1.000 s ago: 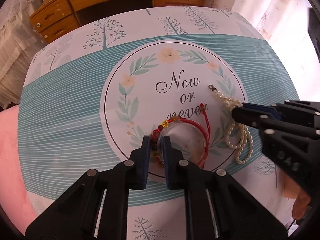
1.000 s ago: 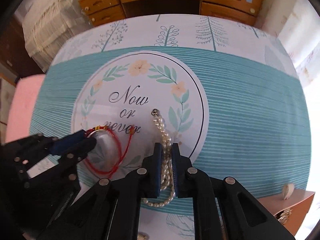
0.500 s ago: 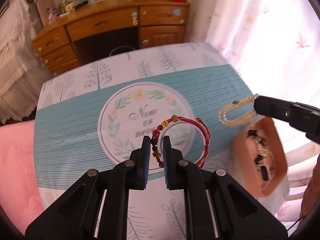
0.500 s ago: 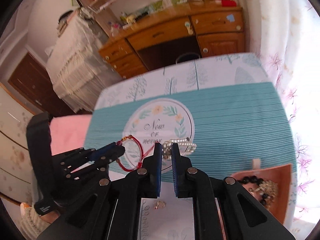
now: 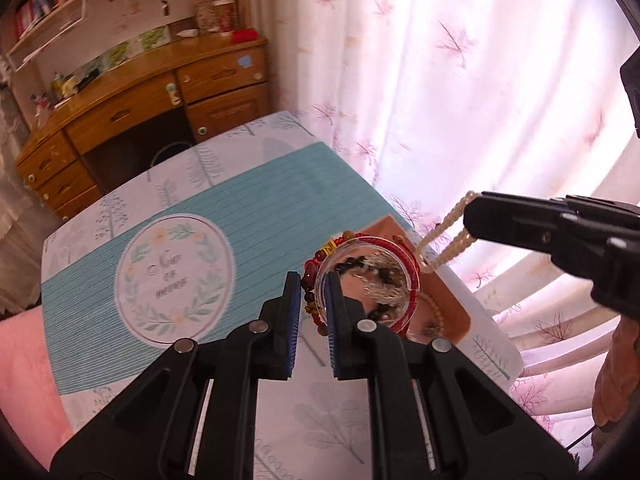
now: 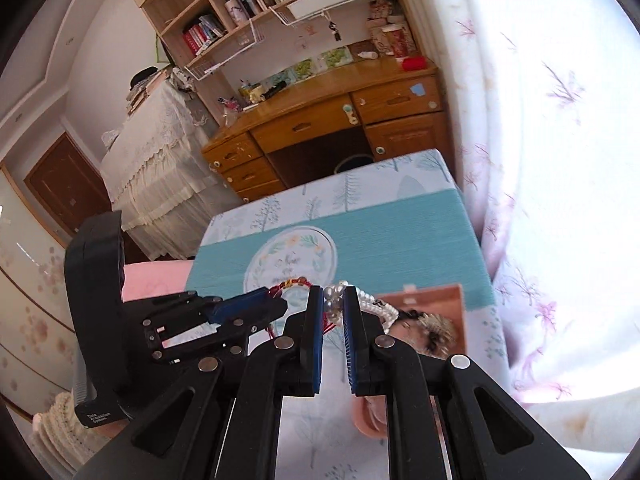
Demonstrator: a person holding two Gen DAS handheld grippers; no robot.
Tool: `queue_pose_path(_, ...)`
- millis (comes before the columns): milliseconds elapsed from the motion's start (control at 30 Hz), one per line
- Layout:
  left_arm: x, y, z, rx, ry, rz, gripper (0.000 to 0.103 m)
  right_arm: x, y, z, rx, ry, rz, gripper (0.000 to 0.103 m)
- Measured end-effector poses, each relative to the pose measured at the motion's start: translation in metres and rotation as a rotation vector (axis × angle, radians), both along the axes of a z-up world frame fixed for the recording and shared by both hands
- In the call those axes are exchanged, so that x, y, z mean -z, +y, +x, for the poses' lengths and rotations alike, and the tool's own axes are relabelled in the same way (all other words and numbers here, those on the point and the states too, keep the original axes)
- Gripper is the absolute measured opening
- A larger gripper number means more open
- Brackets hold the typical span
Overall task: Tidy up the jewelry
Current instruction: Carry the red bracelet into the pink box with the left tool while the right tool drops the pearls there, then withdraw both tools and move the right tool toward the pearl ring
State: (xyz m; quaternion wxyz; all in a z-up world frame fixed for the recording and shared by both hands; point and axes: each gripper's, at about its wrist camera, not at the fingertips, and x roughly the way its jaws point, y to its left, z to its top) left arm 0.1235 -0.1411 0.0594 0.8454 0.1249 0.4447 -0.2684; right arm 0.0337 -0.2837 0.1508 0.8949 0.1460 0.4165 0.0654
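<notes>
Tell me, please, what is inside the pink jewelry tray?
Inside the pink jewelry tray lie a black bead strand and a gold ornament. The red bead bracelet in the left gripper and the pearl necklace in the right gripper hide the rest.

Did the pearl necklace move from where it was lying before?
Yes. The pearl necklace went up off the tablecloth's round print and right, now hanging from the right gripper above the pink tray.
</notes>
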Motion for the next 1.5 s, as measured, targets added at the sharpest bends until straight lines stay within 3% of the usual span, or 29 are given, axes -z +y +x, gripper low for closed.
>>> queue_pose_path(367, 0.083, -0.070, -0.009, 0.014, 0.088, 0.098, 0.010, 0.074, -0.068, -0.060, 0.080, 0.128, 0.043, 0.009)
queue_pose_path(667, 0.116, -0.082, 0.015, -0.010, 0.116, 0.111, 0.010, 0.131, -0.082, -0.064, 0.109, 0.221, 0.054, 0.009)
queue_pose_path(800, 0.121, -0.081, 0.019, -0.001, 0.160, 0.112, 0.011, 0.143, -0.078, -0.056, 0.108, 0.244, 0.059, 0.010)
queue_pose_path(900, 0.120, -0.076, 0.019, -0.002, 0.172, 0.109, 0.012, 0.145, -0.079, -0.051, 0.121, 0.239, 0.067, 0.017)
queue_pose_path(967, 0.118, -0.069, 0.019, -0.008, 0.177, 0.098, 0.020, 0.145, -0.077, -0.047, 0.121, 0.229, 0.069, 0.018)
queue_pose_path(1033, 0.115, -0.062, 0.018, -0.018, 0.173, 0.090, 0.035, 0.143, -0.071, -0.030, 0.120, 0.226, 0.069, 0.019)
queue_pose_path(1067, 0.113, -0.058, 0.017, -0.022, 0.167, 0.086, 0.036, 0.143, -0.069, -0.029, 0.115, 0.224, 0.065, 0.019)
queue_pose_path(1500, 0.083, 0.021, -0.011, -0.062, 0.110, 0.084, 0.036, 0.127, -0.032, -0.029, 0.048, 0.198, 0.015, 0.019)
